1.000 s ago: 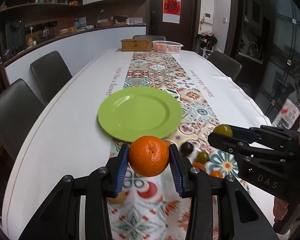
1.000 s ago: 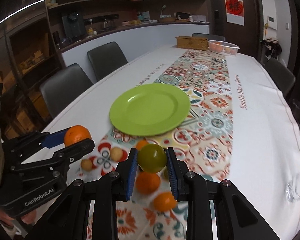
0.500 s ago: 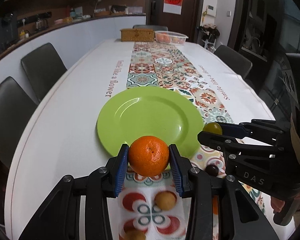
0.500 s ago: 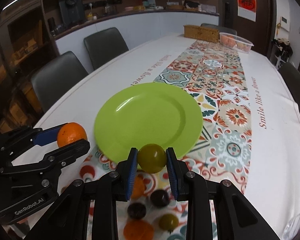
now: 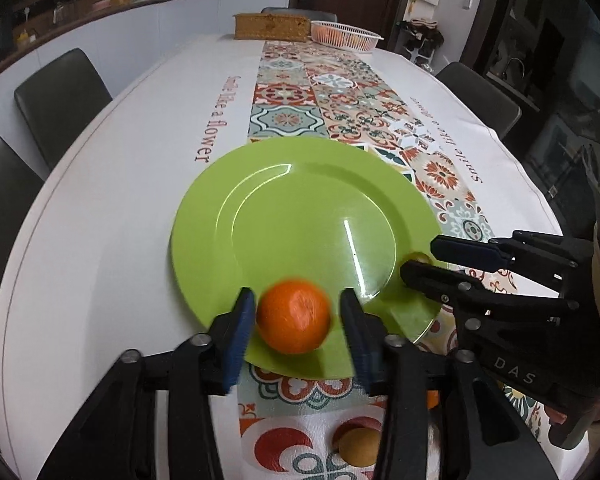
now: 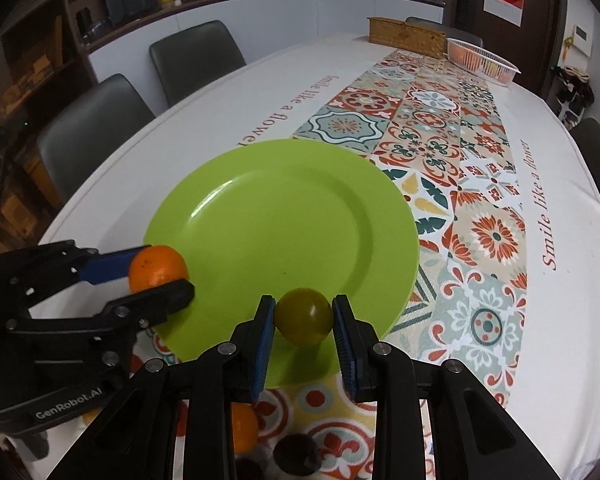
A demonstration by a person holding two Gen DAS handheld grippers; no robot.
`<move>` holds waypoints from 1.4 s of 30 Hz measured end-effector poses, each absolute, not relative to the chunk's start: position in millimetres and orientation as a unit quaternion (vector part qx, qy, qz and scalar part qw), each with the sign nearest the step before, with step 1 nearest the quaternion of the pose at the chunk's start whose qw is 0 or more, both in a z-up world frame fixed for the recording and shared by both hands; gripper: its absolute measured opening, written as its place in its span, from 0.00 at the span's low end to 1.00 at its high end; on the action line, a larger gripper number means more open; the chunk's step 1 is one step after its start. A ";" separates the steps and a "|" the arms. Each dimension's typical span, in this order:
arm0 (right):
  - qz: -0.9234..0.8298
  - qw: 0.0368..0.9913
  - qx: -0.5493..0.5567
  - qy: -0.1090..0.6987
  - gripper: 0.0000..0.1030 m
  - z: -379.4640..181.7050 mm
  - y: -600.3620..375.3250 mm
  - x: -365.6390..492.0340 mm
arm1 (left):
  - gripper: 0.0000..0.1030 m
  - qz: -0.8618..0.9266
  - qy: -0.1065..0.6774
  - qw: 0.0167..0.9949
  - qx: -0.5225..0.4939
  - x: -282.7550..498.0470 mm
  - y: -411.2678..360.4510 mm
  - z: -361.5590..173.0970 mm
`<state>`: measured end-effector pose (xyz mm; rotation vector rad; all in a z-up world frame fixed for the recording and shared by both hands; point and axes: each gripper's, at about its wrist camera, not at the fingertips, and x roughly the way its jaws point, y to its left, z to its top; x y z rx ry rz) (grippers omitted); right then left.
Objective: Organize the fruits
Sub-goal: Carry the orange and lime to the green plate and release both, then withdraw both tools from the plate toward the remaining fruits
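Observation:
A green plate (image 5: 300, 216) lies on the patterned table runner; it also shows in the right wrist view (image 6: 284, 216). My left gripper (image 5: 298, 326) stands over the plate's near rim with its fingers spread; the orange (image 5: 294, 316) sits blurred between them with gaps on both sides. The orange (image 6: 158, 268) also shows at the left in the right wrist view. My right gripper (image 6: 304, 320) is shut on a green round fruit (image 6: 304, 316) over the plate's near rim.
Loose fruits lie on the runner near me: a yellowish one (image 5: 358, 446), an orange one (image 6: 242, 428) and a dark one (image 6: 296, 454). A wicker box (image 5: 272, 26) and a white basket (image 5: 344, 36) stand at the table's far end. Chairs (image 5: 60, 96) line both sides.
Both grippers moved forward over the plate's near rim. My left gripper's fingers have opened off the orange, which now looks blurred. The right gripper still holds the green fruit.

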<state>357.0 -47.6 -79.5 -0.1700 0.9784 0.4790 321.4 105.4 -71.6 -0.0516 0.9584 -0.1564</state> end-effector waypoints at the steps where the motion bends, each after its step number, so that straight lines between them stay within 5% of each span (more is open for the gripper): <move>1: 0.225 0.852 -0.080 0.465 0.35 -79.6 -48.7 356.7 | 0.54 -0.073 0.457 0.886 -0.023 319.6 105.6 -69.7; 15: 0.217 0.882 -0.063 0.413 0.37 -39.8 -76.5 305.6 | 0.58 -0.044 0.379 0.924 0.029 250.4 94.0 -13.7; 25: 0.209 0.904 -0.045 0.370 0.50 -3.4 -94.6 248.6 | 0.64 -0.032 0.342 0.939 0.006 187.6 93.9 14.4; 42: 0.177 0.910 -0.039 0.373 0.56 -10.6 -110.1 180.0 | 0.70 0.003 0.349 0.937 0.019 120.0 94.6 5.1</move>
